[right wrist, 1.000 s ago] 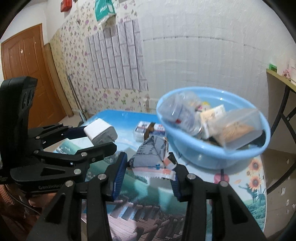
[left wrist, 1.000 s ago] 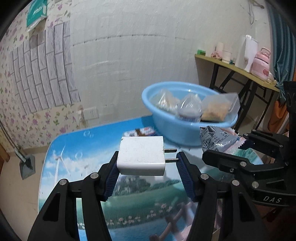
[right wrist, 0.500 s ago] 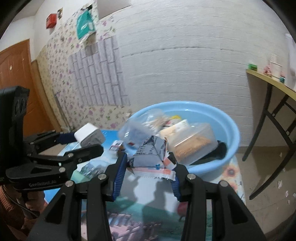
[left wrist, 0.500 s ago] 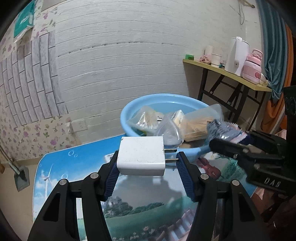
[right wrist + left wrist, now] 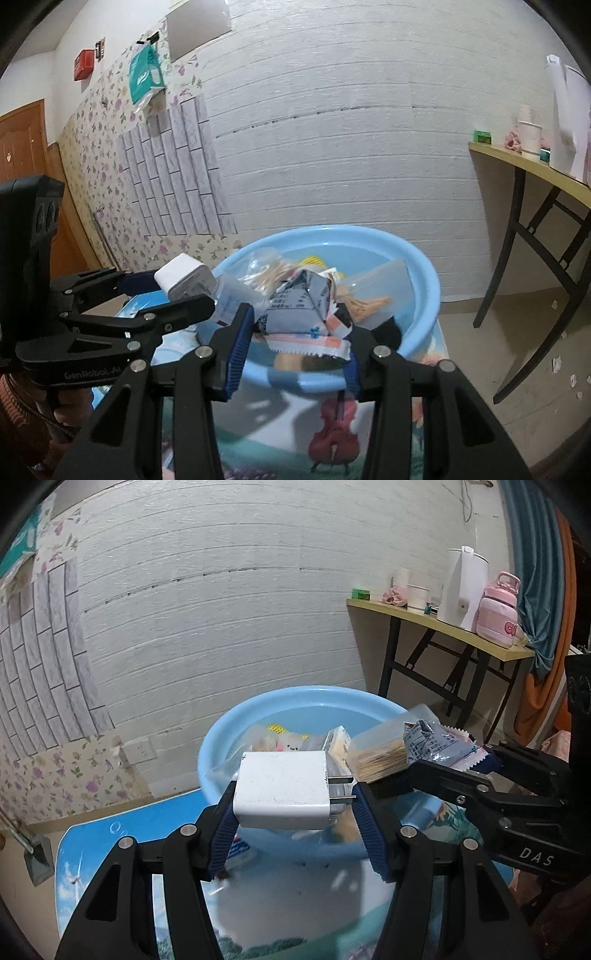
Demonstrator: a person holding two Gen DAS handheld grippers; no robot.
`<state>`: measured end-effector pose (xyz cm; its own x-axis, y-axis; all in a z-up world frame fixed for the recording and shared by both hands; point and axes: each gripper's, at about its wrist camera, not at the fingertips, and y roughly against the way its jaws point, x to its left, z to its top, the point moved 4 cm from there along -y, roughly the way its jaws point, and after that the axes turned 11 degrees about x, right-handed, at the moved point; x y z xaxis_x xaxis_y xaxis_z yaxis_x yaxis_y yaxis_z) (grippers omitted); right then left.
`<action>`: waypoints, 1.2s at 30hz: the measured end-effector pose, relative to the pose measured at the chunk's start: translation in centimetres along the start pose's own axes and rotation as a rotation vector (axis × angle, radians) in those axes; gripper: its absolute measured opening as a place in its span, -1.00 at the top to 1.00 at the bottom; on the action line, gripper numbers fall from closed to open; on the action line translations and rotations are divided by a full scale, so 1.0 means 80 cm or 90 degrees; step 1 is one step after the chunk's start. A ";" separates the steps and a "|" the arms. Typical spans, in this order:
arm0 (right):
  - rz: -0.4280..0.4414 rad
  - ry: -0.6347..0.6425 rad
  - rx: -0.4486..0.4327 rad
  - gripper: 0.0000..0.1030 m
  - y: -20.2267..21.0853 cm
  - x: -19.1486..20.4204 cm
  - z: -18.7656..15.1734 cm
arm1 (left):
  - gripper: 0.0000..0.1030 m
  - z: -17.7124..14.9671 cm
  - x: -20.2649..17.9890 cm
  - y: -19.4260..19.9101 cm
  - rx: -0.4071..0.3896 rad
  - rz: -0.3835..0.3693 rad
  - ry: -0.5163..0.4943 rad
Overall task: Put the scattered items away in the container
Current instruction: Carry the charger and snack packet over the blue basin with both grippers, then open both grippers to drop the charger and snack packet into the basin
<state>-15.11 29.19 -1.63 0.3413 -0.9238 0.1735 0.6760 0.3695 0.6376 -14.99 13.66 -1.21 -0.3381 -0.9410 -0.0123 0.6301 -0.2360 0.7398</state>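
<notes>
My left gripper [image 5: 293, 805] is shut on a white plug charger [image 5: 282, 788], its two prongs pointing right, held just before the near rim of the light blue basin [image 5: 221, 738]. My right gripper [image 5: 295, 332] is shut on a grey snack packet [image 5: 299, 306] with a pink-and-white edge, hanging over the basin's [image 5: 424, 266] near rim. In the left wrist view the right gripper [image 5: 469, 764] holds the snack packet [image 5: 424, 738] at the right. The right wrist view has the left gripper [image 5: 173, 291] with the charger [image 5: 183, 275] at the left. Several bagged items lie in the basin.
The basin stands on a table with a picture-printed cover [image 5: 110, 834]; a small wrapped item [image 5: 242, 847] lies by the basin's near side. A side table [image 5: 443, 624] at the right carries a white kettle [image 5: 463, 587], a pink jug [image 5: 496, 611] and cups. A white brick wall rises behind.
Both grippers have moved toward the basin, which now looms larger and sits right behind the held charger and packet. Neither grip has changed.
</notes>
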 end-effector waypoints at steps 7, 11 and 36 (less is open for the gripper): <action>-0.001 -0.016 0.021 0.18 -0.030 -0.019 0.010 | -0.15 0.021 -0.007 -0.021 -0.002 -0.001 -0.013; 0.001 -0.008 0.025 0.18 -0.041 -0.021 0.012 | -0.16 0.026 -0.002 -0.031 0.003 -0.006 0.002; -0.023 0.035 0.045 0.01 -0.031 0.022 0.003 | -0.47 -0.028 0.041 -0.009 0.015 -0.012 0.059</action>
<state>-16.34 26.60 -2.74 0.3537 -0.9289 0.1098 0.6410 0.3262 0.6947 -15.02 10.19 -3.28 -0.2830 -0.9552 -0.0872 0.6073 -0.2487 0.7546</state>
